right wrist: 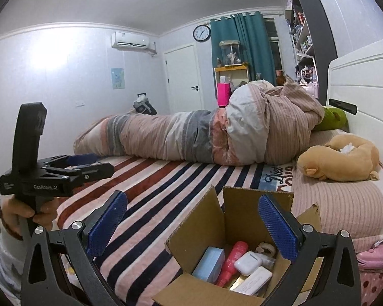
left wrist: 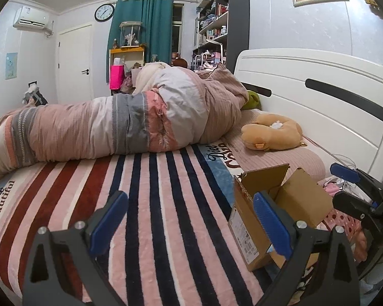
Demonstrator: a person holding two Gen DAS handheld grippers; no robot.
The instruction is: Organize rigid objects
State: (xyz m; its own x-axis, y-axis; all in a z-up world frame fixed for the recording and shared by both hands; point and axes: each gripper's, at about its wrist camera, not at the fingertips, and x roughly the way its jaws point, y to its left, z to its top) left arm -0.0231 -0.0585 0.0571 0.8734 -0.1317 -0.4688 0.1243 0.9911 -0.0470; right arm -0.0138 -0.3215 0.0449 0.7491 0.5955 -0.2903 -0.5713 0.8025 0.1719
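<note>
An open cardboard box (right wrist: 191, 237) stands on the striped blanket (right wrist: 153, 191) near the bed's head. Inside it lie a light blue box (right wrist: 209, 262), a pink bottle (right wrist: 232, 260), a white earbud case (right wrist: 247, 260), a flat white box (right wrist: 255, 280) and a tape roll (right wrist: 265, 248). My right gripper (right wrist: 192, 227) hovers just above the box (left wrist: 301, 199), open and empty. My left gripper (left wrist: 190, 220) is open and empty over the blanket (left wrist: 153, 204), left of the box. Each gripper shows in the other view: the left gripper (right wrist: 102, 164) held by a hand (right wrist: 25, 211), and the right gripper (left wrist: 342, 186).
A rolled duvet (left wrist: 127, 122) lies across the bed behind the blanket. A tan plush toy (left wrist: 273, 135) and a green plush (right wrist: 332, 119) rest by the white headboard (left wrist: 319, 102). Pink soft items (right wrist: 375, 257) sit right of the box. Shelves (left wrist: 217, 25) stand beyond.
</note>
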